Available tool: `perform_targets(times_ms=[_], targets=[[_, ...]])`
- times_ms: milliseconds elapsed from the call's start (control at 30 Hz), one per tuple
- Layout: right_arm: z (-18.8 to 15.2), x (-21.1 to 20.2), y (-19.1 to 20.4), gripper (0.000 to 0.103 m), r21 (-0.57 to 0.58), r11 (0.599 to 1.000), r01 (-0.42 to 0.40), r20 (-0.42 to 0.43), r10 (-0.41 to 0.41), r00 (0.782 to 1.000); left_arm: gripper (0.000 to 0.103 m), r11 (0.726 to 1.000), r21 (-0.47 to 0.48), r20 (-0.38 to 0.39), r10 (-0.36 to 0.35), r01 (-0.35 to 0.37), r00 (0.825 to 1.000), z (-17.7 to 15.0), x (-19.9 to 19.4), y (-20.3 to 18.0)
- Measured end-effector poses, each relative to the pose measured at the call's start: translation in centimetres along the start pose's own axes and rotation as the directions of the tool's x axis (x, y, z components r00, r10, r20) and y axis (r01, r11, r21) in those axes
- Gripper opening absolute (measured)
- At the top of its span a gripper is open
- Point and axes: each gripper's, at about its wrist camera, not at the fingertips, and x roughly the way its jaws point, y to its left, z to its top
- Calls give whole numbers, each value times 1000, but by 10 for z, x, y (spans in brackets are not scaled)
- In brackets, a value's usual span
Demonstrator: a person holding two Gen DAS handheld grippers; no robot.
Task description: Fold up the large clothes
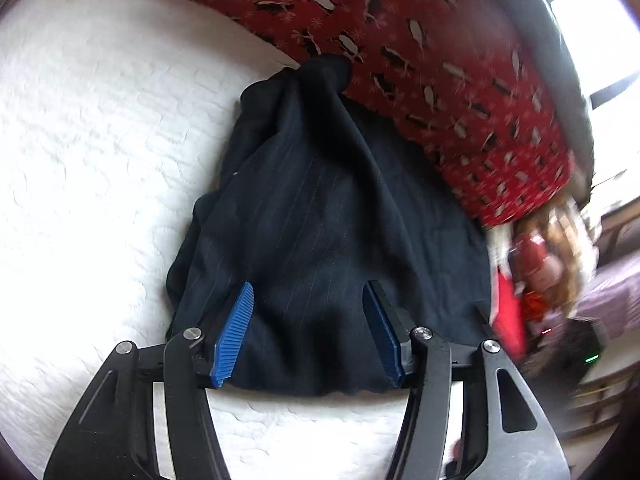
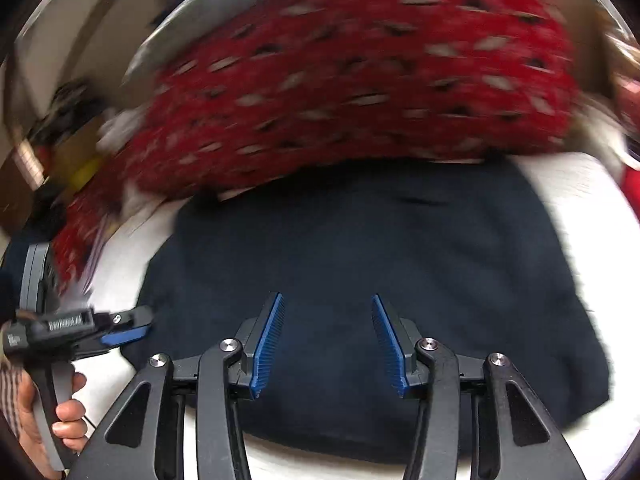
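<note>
Lying garment: dark navy pinstriped garment (image 1: 320, 208), creased, on white quilted bed cover (image 1: 88, 152), directly beneath and ahead of both tongs.
Long axis: runs forward from left gripper (image 1: 310, 330), narrowing to a bunched tip touching red patterned fabric (image 1: 420, 40).
Left gripper: jaws spread wide, holding nothing.
Right gripper (image 2: 328, 344): jaws spread wide, holding nothing; garment (image 2: 360, 248) under fingertips.
Containers: none discernible.
</note>
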Motion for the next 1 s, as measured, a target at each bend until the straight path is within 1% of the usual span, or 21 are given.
perform_targets(times_ms=[67, 133, 167, 200, 233, 300, 333, 367, 433, 467, 533, 567, 600, 667, 700, 767, 833, 867, 933, 967, 1000], targets=[[-8, 29, 22, 48, -61, 997, -37, -62, 33, 998, 56, 997, -48, -10, -64, 63, 998, 0, -10, 8], [-28, 59, 41, 49, -131, 991, -11, -174, -12, 985, 56, 986, -103, -9, -137, 135, 991, 7, -20, 17], [-38, 68, 50, 49, -188, 982, 29, -174, -62, 983, 56, 979, -126, 1, -163, 161, 987, 11, -25, 22], [-37, 66, 55, 50, -224, 974, 40, -146, -74, 986, 56, 971, -145, 20, -186, 187, 982, 18, -32, 28], [-30, 65, 58, 48, -229, 973, 40, -159, -77, 984, 56, 966, -159, 44, -200, 204, 979, 23, -37, 33], [-19, 53, 56, 46, -168, 986, 18, -125, -39, 991, 56, 958, -189, 89, -200, 214, 976, 37, -43, 42], [-15, 50, 58, 48, -147, 989, 15, -93, -29, 995, 57, 954, -207, 97, -200, 217, 975, 43, -41, 47], [-6, 42, 54, 48, -133, 991, 30, -39, -35, 999, 58, 948, -228, 90, -205, 221, 975, 49, -36, 51], [0, 41, 51, 51, -135, 988, 81, 14, -79, 997, 58, 929, -289, 41, -227, 229, 973, 55, -14, 60], [-1, 46, 46, 53, -133, 987, 88, 2, -88, 996, 58, 926, -305, 17, -227, 222, 974, 55, -4, 62], [-11, 82, 29, 55, -118, 984, 130, -136, -146, 980, 58, 924, -326, -47, -224, 197, 973, 54, 17, 65], [-18, 88, 27, 56, -127, 984, 125, -159, -144, 977, 60, 922, -327, -80, -244, 206, 966, 52, 29, 64], [-21, 85, 27, 59, -158, 980, 120, -99, -136, 986, 72, 922, -319, -81, -257, 220, 963, 51, 32, 61], [-24, 86, 31, 60, -207, 969, 132, -81, -151, 985, 90, 913, -294, -42, -307, 282, 951, 50, 30, 55], [-23, 87, 31, 61, -201, 971, 131, -81, -150, 985, 94, 910, -289, -37, -320, 296, 947, 49, 30, 52], [-20, 91, 31, 62, -197, 972, 127, -80, -145, 986, 98, 918, -272, -44, -312, 289, 949, 50, 32, 46], [-27, 90, 30, 64, -198, 972, 128, -70, -144, 987, 99, 940, -225, -52, -274, 256, 960, 49, 33, 34], [-30, 89, 30, 64, -197, 972, 128, -66, -144, 987, 97, 952, -199, -53, -247, 232, 968, 48, 32, 27], [-29, 88, 30, 65, -190, 974, 127, -60, -141, 988, 74, 969, -159, -53, -198, 187, 979, 46, 33, 12], [-32, 88, 28, 65, -189, 974, 127, -60, -140, 988, 52, 973, -149, -59, -184, 174, 981, 45, 35, 6], [-30, 87, 29, 65, -189, 974, 127, -61, -141, 988, 34, 976, -143, -63, -176, 166, 982, 43, 34, 3]])
